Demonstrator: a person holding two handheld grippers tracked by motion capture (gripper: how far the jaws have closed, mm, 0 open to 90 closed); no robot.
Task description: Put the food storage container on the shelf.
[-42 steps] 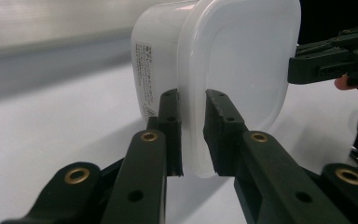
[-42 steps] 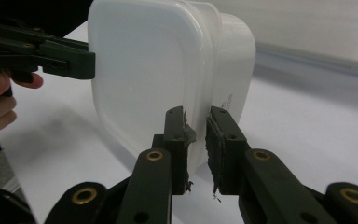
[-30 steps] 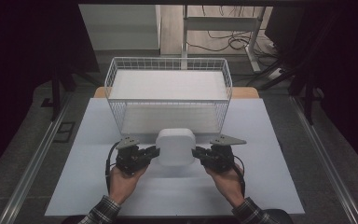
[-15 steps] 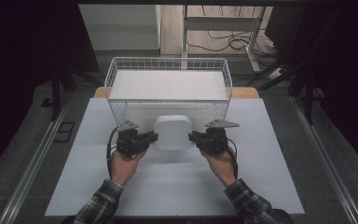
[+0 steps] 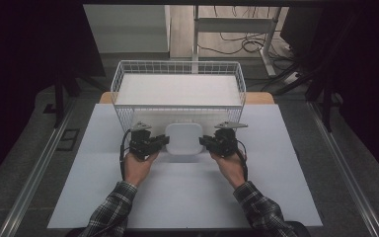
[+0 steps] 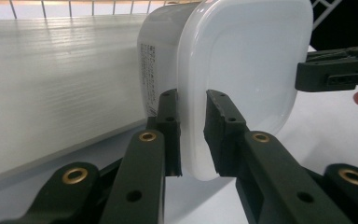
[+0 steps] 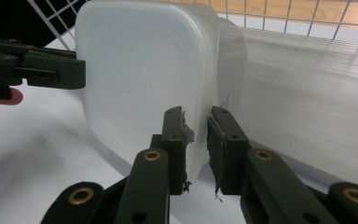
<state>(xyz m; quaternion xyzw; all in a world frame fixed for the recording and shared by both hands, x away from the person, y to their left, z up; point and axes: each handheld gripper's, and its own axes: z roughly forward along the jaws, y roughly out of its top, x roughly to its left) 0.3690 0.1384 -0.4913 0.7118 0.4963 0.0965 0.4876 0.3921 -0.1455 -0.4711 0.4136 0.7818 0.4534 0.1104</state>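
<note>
Nearest the person, the white surface (image 5: pixel 187 197) lies bare and wide up to the hands. The left tool (image 5: pixel 154 143) is clamped on the left rim of the white lidded container (image 5: pixel 182 139), and the right tool (image 5: pixel 212 143) is clamped on its right rim, the box held between them just above the surface. Directly beyond it, very close, stands the near wall of the wire basket (image 5: pixel 177 74), blocking the way forward; bare surface lies to either side.
</note>
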